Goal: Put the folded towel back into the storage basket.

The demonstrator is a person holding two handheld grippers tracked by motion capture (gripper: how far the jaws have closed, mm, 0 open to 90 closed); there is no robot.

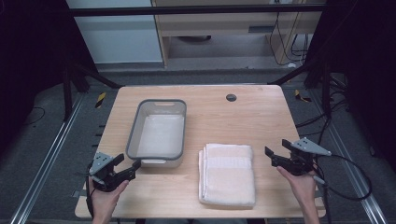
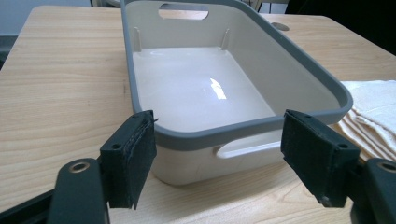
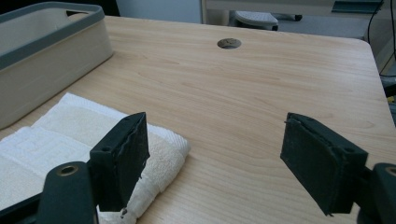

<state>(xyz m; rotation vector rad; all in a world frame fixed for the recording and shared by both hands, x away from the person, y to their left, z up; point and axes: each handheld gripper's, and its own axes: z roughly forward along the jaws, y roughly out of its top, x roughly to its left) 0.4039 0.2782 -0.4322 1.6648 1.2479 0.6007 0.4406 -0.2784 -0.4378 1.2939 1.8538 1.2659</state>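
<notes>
High view layout: a folded towel (image 1: 227, 174) lies flat on the tabletop (image 1: 243, 116), near the front edge and right of centre; a grey-rimmed tub (image 1: 159, 133) stands just beside it on the left, apart from it.
Left claw (image 1: 130, 169): wide, nothing between the pads, held just off the tub's near end; in the left gripper view the tub (image 2: 233, 70) has a handle slot directly ahead of the jaws.
Right claw (image 1: 275, 156): wide and empty, held to the right of the towel, clear of it; in the right gripper view the towel (image 3: 70, 140) has its far right corner near the left pad (image 3: 121, 158).
Towel, likely handling: soft, light and limp; it should sag and may unfold if lifted by one layer alone. Not fragile, and terry cloth gives the pads good friction.
Towel, where to hold: probably the two right-hand corners or the folded edge, pinching all layers together; which edge is the closed fold I cannot quite tell from above.
Tub, likely handling: stiff, smooth plastic, empty, probably light; the glossy wall looks slippery.
Tub, where to hold: the rim (image 2: 219, 133) at the near handle, where a claw gets a lip to grip.
</notes>
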